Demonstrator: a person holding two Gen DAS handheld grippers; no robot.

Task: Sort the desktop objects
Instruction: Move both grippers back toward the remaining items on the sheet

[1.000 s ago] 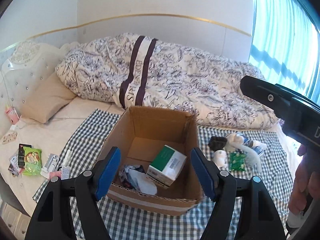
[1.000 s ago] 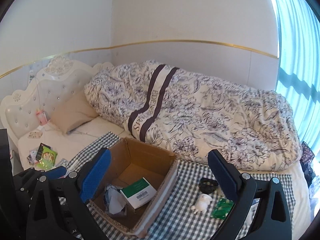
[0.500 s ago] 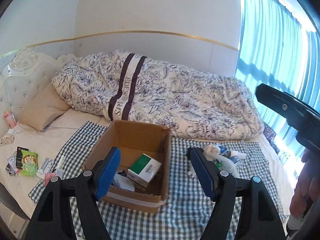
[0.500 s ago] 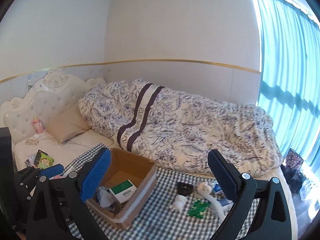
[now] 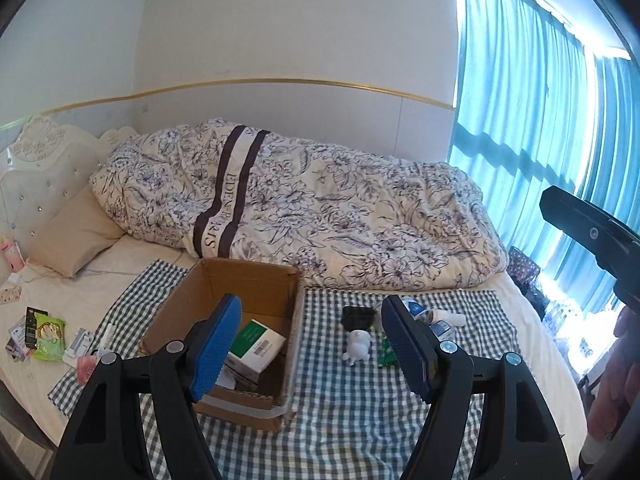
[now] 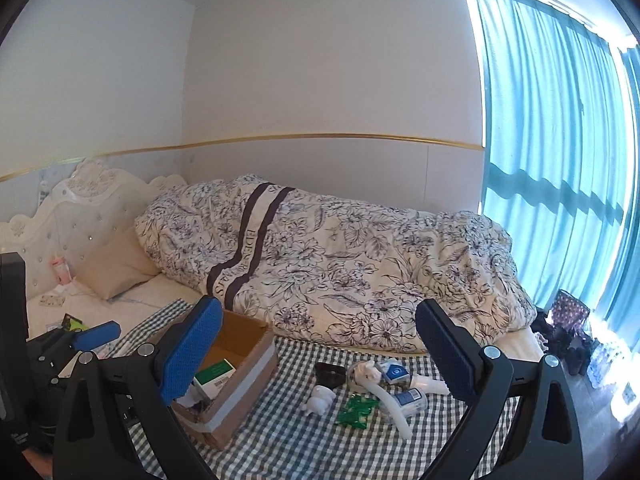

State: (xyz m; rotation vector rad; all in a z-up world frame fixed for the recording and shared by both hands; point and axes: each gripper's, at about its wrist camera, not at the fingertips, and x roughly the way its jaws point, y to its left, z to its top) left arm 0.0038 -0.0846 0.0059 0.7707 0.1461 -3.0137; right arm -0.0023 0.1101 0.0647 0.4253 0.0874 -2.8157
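Observation:
An open cardboard box [image 5: 260,280] [image 6: 256,356] sits on a checked cloth [image 5: 352,408] [image 6: 288,432] on the bed, with a green-and-white carton [image 5: 256,340] [image 6: 214,374] inside. Right of it lie a black item [image 5: 358,316] [image 6: 330,374], a white figurine [image 5: 358,346] [image 6: 320,398], a green packet [image 5: 386,352] [image 6: 358,410], a white tube [image 6: 384,398] and small bottles [image 6: 408,396]. My left gripper [image 5: 312,348] hangs open above the box's right side. Well back from the cloth, my right gripper [image 6: 320,356] is open and holds nothing.
A rumpled floral duvet [image 5: 304,208] fills the far side of the bed, with a beige pillow [image 5: 72,236] and white headboard [image 5: 40,160] at left. Several packets [image 5: 44,334] lie left of the cloth. Blue curtains [image 6: 560,160] cover the window at right; bags [image 6: 568,320] sit on the floor.
Both grippers have drawn back and risen, so the box and the items look smaller and lower. The jaws stayed open; nothing was picked up.

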